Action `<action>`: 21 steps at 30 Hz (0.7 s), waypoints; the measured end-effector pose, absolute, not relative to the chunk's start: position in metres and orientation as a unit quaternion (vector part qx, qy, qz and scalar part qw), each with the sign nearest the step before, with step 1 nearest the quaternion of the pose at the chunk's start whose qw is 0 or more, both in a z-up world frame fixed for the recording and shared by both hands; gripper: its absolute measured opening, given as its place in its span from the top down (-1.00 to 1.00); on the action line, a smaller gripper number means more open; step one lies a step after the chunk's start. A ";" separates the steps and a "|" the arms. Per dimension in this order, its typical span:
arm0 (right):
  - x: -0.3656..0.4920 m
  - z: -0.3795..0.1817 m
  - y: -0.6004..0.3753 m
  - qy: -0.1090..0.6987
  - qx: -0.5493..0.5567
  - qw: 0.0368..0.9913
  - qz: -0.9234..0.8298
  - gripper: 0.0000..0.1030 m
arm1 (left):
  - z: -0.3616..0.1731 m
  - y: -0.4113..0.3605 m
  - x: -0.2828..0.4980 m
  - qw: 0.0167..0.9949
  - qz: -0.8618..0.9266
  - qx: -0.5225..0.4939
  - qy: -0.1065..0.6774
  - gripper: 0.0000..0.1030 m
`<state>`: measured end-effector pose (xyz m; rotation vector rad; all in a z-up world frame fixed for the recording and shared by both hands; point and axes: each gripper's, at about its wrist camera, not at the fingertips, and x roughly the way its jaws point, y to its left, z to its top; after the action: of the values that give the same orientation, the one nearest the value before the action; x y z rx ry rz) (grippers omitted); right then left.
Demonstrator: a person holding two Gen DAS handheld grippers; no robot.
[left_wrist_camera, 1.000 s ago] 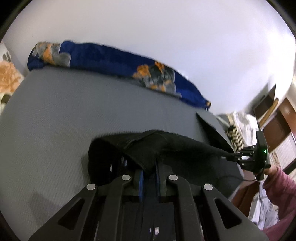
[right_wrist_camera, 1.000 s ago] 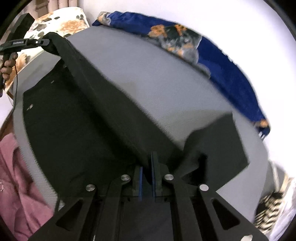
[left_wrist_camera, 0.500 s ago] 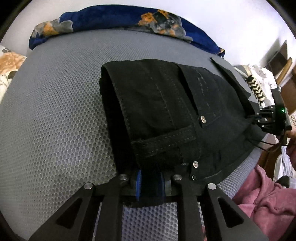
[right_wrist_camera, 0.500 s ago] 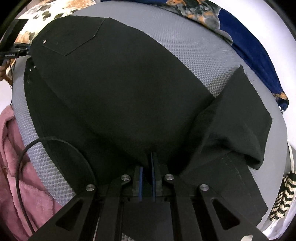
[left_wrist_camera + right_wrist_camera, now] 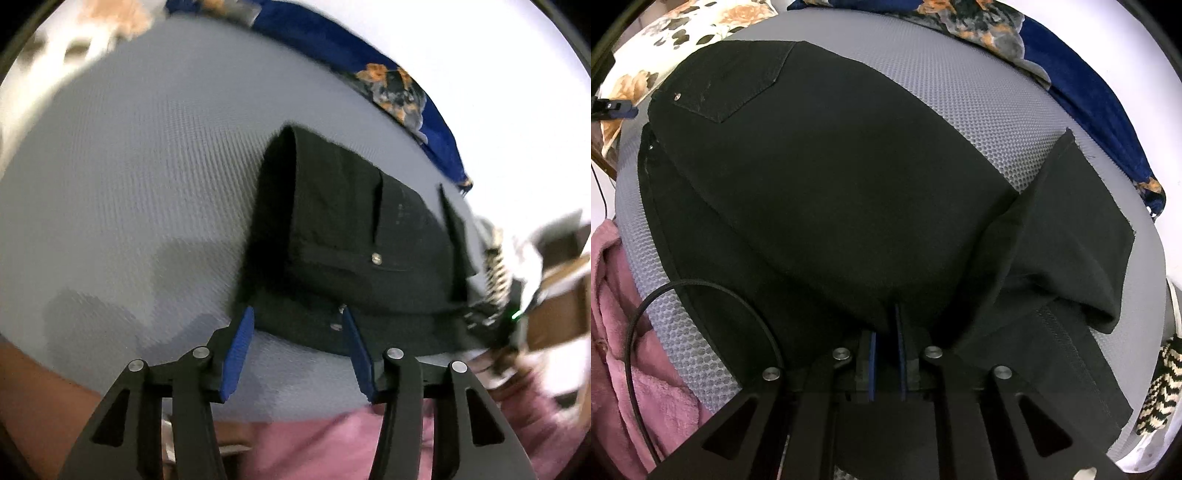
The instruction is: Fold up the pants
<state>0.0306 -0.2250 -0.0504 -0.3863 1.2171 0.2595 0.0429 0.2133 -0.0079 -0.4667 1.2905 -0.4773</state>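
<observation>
Black pants (image 5: 332, 229) lie folded on the grey mesh bed (image 5: 129, 184), a riveted back pocket facing up. My left gripper (image 5: 297, 314) hovers at the waistband edge. Its jaws are opening, and the blue pads (image 5: 240, 350) stand apart without pressing on the cloth. In the right wrist view the pants (image 5: 831, 184) spread wide, one leg end (image 5: 1071, 240) folded over at the right. My right gripper (image 5: 885, 325) is shut on the pants fabric at the near fold. The right gripper (image 5: 491, 317) shows blurred with a green light in the left wrist view.
A blue floral blanket (image 5: 1089, 92) runs along the bed's far edge by the white wall. A flowered pillow (image 5: 683, 37) lies at the far left. A pink garment (image 5: 613, 314) and a black cable (image 5: 639, 332) hang at the near left edge. Striped cloth (image 5: 1160, 387) sits at the right.
My left gripper let go of the waistband, its jaws spread and it drew back to the near edge. The lifted pants came down flat on the bed. My right gripper sank, then held still.
</observation>
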 end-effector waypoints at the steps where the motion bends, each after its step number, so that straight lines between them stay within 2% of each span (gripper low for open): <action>1: 0.030 -0.050 -0.225 0.566 -0.179 0.796 0.122 0.82 | -0.013 0.212 0.043 0.739 -0.214 -0.231 0.596 0.02; 10: 0.025 -0.049 -0.224 0.555 -0.180 0.803 0.121 0.82 | -0.040 0.187 0.067 0.698 -0.166 -0.363 0.594 0.04; 11: 0.025 -0.049 -0.224 0.554 -0.180 0.803 0.121 0.82 | -0.042 0.188 0.069 0.698 -0.162 -0.371 0.591 0.08; 13: 0.024 -0.048 -0.224 0.553 -0.181 0.804 0.119 0.82 | -0.043 0.191 0.073 0.698 -0.164 -0.377 0.586 0.48; 16: 0.021 -0.044 -0.224 0.552 -0.180 0.806 0.115 0.82 | -0.039 0.192 0.075 0.707 -0.171 -0.357 0.586 0.62; 21: -0.002 -0.022 -0.216 0.551 -0.195 0.801 0.126 0.85 | -0.028 0.189 0.078 0.721 -0.194 -0.302 0.593 0.65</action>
<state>-0.0015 -0.2163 -0.0217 -0.4171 1.1822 0.2708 0.0777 0.1893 -0.0285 -0.6672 1.3103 -0.4295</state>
